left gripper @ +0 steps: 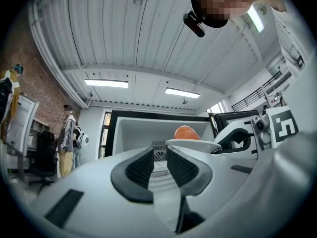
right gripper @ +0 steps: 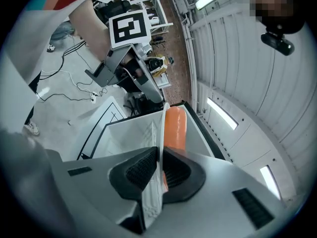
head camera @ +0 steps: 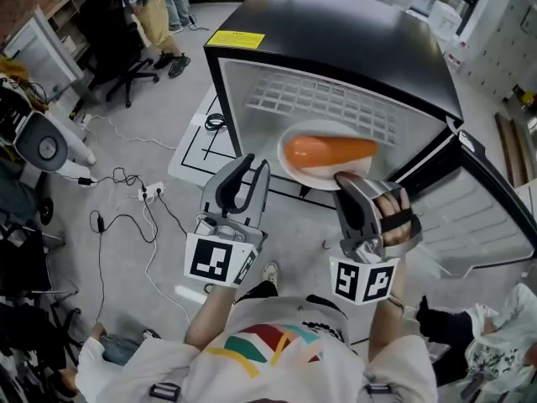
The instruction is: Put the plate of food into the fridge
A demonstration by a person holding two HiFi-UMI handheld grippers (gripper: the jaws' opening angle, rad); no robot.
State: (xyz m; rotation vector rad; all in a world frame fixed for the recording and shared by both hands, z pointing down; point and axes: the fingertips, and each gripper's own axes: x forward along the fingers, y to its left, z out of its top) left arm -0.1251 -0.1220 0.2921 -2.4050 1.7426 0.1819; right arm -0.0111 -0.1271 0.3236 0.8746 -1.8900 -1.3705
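Observation:
A white plate (head camera: 290,171) carrying a long orange piece of food (head camera: 329,150) hangs level in front of the open black fridge (head camera: 336,49), at the mouth of its white interior below the wire shelf (head camera: 319,99). My right gripper (head camera: 346,180) is shut on the plate's near rim. In the right gripper view the plate (right gripper: 161,128) runs edge-on between the pads, with the food (right gripper: 174,128) beyond them. My left gripper (head camera: 247,173) hovers left of the plate, its jaws slightly apart and empty. The left gripper view shows the gripper (left gripper: 159,155), plate (left gripper: 193,145) and food (left gripper: 186,132).
The fridge door (head camera: 495,217) swings out to the right. Cables and a power strip (head camera: 151,193) lie on the floor at left, beside white equipment (head camera: 42,141). An office chair (head camera: 117,40) and a standing person (head camera: 155,7) are at the back left. Bags (head camera: 495,342) sit at lower right.

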